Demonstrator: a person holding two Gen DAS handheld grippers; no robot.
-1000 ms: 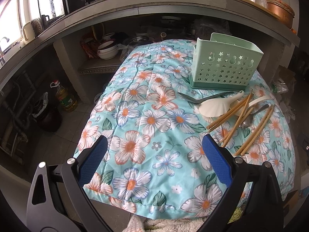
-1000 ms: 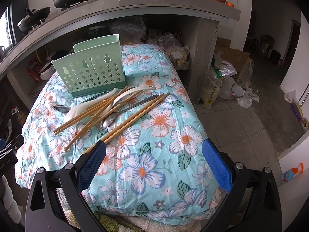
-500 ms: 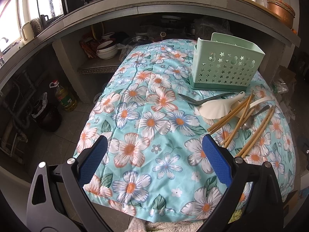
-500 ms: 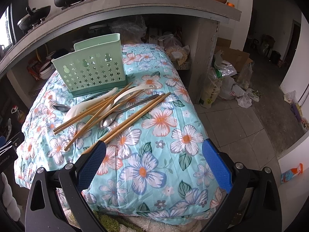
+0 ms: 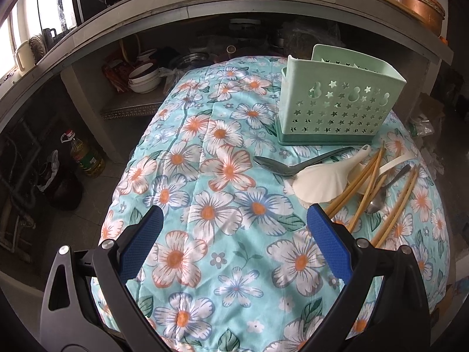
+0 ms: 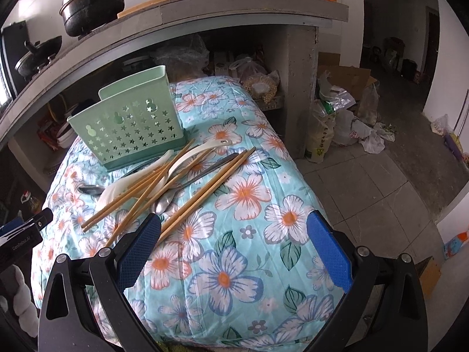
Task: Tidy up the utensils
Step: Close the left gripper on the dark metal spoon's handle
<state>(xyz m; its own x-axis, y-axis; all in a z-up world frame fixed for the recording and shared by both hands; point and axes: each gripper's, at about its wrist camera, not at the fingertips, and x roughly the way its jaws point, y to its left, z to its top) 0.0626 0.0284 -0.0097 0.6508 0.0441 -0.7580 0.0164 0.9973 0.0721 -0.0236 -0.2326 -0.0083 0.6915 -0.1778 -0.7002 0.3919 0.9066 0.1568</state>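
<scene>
Jaws spread wide and holding nothing, the left gripper and the right gripper hover above the near end of a desk draped in a turquoise quilted cloth printed with white and orange flowers, neither touching the fabric nor any utensil. The work appears not yet begun: several long bamboo chopsticks, a white plastic rice paddle, a white plastic ladle-style spoon and two steel spoons lie crossed in one loose heap, just in front of the pale green perforated plastic utensil holder with star-shaped cut-outs, which stands upright and looks empty. The heap sits close to the holder, likely so each piece needs only a short lift into it. The right gripper's left jaw sits just beside the nearest chopstick tips, making that pair the probable first pick. Open cloth lies ahead of the left gripper; the cloth falls away steeply at the sides, and a grey concrete kitchen counter overhangs beyond the holder, limiting headroom there.
</scene>
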